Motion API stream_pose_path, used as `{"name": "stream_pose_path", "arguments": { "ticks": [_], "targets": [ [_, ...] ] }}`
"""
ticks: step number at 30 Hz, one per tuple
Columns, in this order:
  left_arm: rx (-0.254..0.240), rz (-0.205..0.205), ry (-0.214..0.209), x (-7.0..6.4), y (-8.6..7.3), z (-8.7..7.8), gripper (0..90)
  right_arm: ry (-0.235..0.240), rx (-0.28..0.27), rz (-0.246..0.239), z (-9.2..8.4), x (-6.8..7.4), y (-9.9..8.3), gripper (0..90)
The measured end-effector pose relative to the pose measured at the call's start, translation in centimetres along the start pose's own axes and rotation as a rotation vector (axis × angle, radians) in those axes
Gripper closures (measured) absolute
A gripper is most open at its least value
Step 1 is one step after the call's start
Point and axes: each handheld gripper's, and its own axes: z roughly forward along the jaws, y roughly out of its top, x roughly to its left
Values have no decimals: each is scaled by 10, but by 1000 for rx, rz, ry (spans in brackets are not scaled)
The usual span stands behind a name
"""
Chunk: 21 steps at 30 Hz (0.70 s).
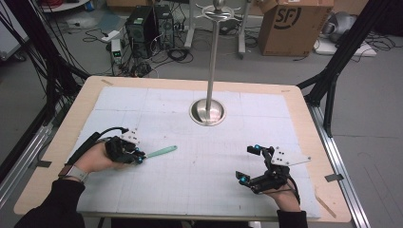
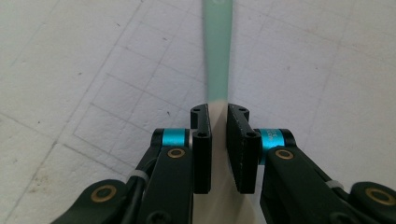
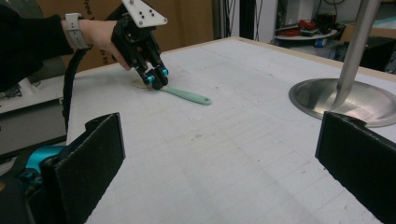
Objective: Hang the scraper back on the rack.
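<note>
A spatula with a mint-green handle and a cream blade lies on the white gridded mat at the left. My left gripper points down at the blade end and is shut on it. In the left gripper view the cream neck fills the narrow gap between the pads, and the green handle runs away from the gripper. The right gripper view shows that gripper on the spatula. My right gripper rests at the right front, open wide, nothing between its jaws.
A metal stand with a round base and a tall pole rises at the mat's far middle, its base near my right jaw's line. Beyond the table stand a cardboard box, computer towers, cables and black frame legs.
</note>
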Motion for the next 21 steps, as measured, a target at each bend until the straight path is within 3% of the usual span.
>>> {"name": "stream_pose_path", "arguments": {
  "ticks": [4,8,11,21],
  "targets": [
    [-23,-23,12,-3,-2,-8,806,-3,0,-1,0,-1,0,2],
    [-88,-39,6,-6,-5,-19,807,1,6,0,0,0,0,2],
    [-98,-52,12,-9,-9,-24,809,-1,8,-1,0,0,0,2],
    [-160,-42,30,-17,-10,-38,811,-5,11,-5,1,-1,0,2]
  ]
}}
